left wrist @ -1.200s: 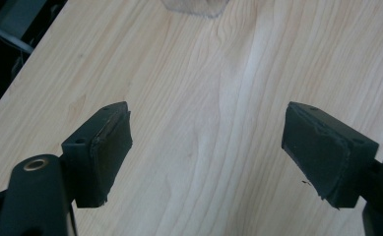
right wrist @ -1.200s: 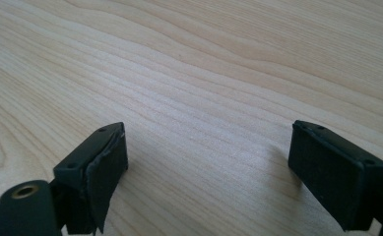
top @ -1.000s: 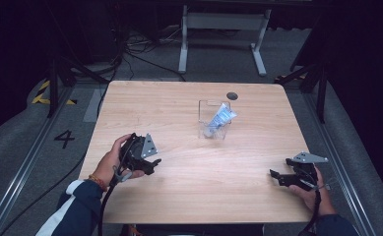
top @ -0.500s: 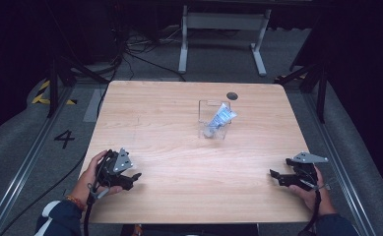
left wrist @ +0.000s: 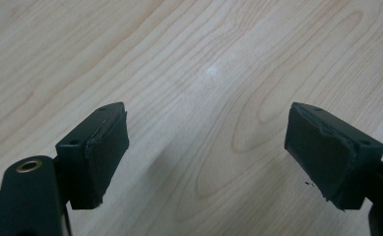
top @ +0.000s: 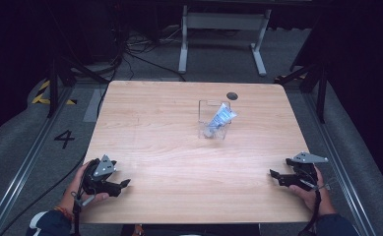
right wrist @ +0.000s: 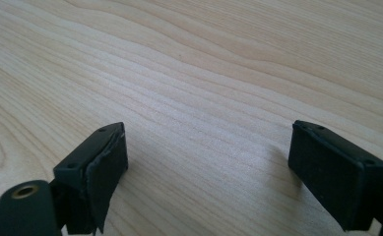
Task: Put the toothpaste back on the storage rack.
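Wooden table [top: 189, 162], both grippers wide apart at near corners

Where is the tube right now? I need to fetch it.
In the high view the tube leans inside a clear box on the table's far right-centre, just near of a dark round hole.

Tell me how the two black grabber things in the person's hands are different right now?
The left gripper sits near the table's front left corner, the right gripper near its front right edge. The left one's jaws point right, the right one's point left. Both are open, hold nothing, and carry a grey plate.
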The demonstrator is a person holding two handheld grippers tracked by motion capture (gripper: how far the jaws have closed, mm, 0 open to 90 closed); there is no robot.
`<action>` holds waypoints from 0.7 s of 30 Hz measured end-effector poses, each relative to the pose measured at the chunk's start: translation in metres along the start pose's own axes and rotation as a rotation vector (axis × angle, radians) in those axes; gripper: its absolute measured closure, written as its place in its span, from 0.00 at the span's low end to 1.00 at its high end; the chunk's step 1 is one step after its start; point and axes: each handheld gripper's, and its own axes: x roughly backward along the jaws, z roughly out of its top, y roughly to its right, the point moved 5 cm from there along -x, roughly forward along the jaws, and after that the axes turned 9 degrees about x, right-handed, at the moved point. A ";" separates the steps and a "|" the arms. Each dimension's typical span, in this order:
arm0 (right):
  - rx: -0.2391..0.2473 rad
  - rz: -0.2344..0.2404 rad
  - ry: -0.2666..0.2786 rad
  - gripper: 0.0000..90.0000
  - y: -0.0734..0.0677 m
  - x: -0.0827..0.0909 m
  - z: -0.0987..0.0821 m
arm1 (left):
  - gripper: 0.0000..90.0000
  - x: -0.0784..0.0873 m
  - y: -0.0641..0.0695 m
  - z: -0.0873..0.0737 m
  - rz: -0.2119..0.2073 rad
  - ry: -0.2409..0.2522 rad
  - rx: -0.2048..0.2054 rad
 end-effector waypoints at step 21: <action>0.001 0.000 0.000 0.17 0.000 0.000 0.000 | 0.17 -0.003 -0.014 -0.016 -0.032 0.007 0.138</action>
